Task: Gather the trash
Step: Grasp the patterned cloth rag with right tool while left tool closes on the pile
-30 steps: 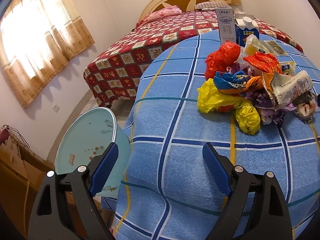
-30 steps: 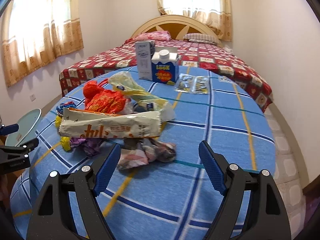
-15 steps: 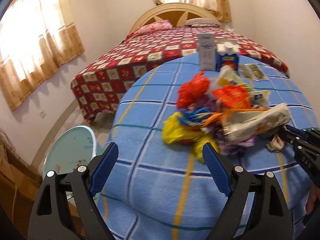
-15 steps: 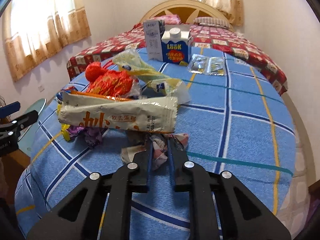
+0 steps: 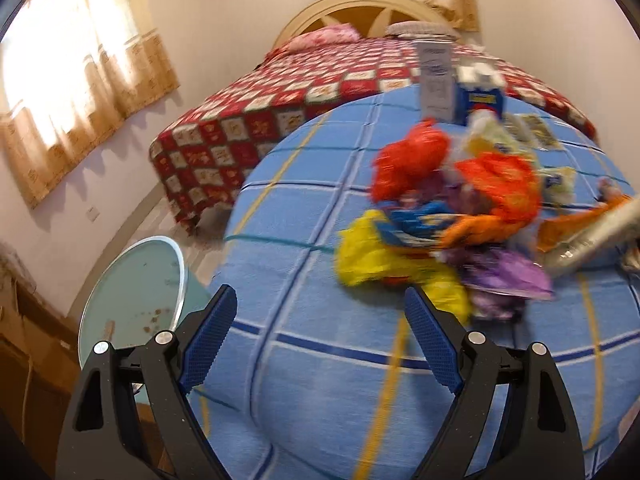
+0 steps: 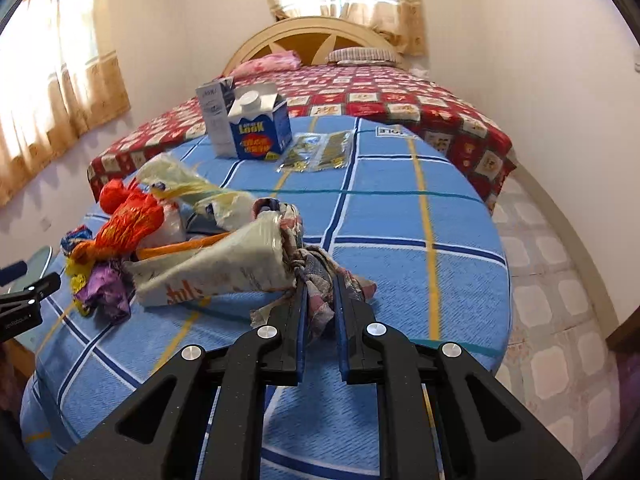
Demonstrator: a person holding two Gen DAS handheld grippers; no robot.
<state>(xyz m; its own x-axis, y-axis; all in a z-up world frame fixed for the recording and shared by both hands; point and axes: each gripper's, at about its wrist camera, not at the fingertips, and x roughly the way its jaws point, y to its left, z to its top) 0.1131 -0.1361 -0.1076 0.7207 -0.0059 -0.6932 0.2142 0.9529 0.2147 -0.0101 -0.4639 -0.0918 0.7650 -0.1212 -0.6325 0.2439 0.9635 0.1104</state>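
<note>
The right gripper (image 6: 320, 296) has its jaws clamped on a crumpled patterned wrapper (image 6: 316, 268) at the trash pile (image 5: 452, 216) on the table (image 6: 400, 208). The left gripper (image 5: 320, 316) hangs wide and empty. The bin (image 5: 132, 292) waits beside the table; nearly all the collecting is left.

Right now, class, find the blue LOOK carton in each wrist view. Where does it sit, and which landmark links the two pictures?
Left wrist view: blue LOOK carton, blurred, upper right, at the table's far edge.
Right wrist view: the carton stands upper centre-left, in sharp focus.
Shared landmark: the tall white box standing beside it, before the red bed.
</note>
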